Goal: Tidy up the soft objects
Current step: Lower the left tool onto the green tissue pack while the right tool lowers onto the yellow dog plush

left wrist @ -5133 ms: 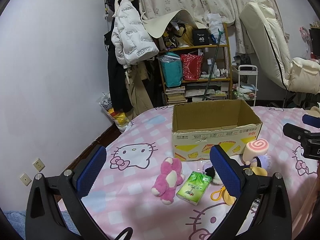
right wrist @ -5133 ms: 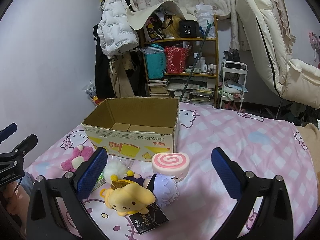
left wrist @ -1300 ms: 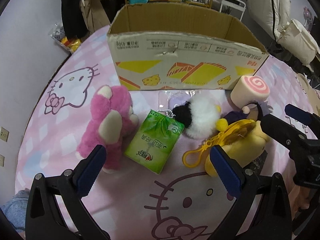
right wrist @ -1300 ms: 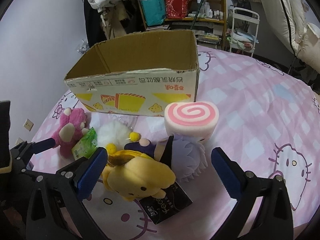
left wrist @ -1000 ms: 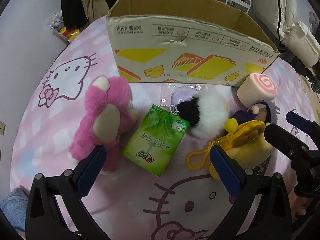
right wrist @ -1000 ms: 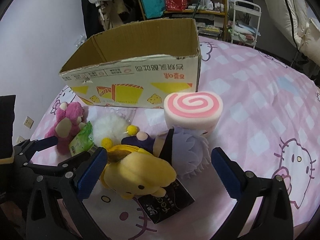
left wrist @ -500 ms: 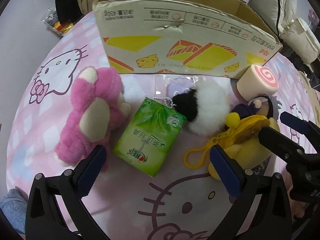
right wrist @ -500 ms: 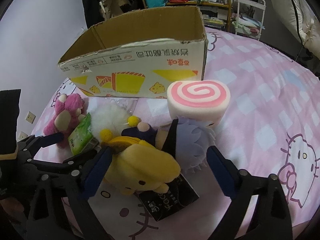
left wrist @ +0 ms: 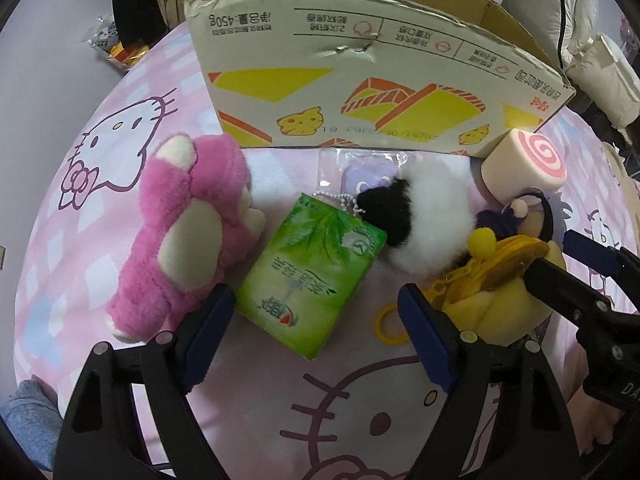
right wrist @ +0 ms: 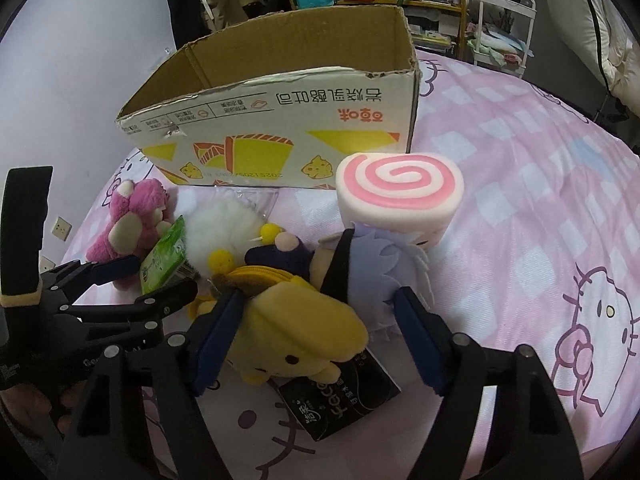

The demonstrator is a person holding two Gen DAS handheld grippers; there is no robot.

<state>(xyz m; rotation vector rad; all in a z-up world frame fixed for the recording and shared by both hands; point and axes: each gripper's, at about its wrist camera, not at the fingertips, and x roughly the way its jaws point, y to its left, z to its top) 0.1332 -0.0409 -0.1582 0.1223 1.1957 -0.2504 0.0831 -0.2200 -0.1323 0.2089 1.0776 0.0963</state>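
Both grippers have just been closing. The left gripper [left wrist: 316,324] brackets the green tissue pack [left wrist: 312,268], pads not touching yet. The right gripper [right wrist: 316,332] straddles the yellow plush [right wrist: 296,336], left pad touching, right one clear. The box [right wrist: 280,120] sits just beyond.

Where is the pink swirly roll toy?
In the right wrist view, the swirl roll stands mid-frame on the bedspread, beside the cardboard box's corner.

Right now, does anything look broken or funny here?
Yes. The box has a torn dent near its front top edge, and its print is upside down. The toys lie in a jumble in front of it; the yellow plush rests on a black packet.
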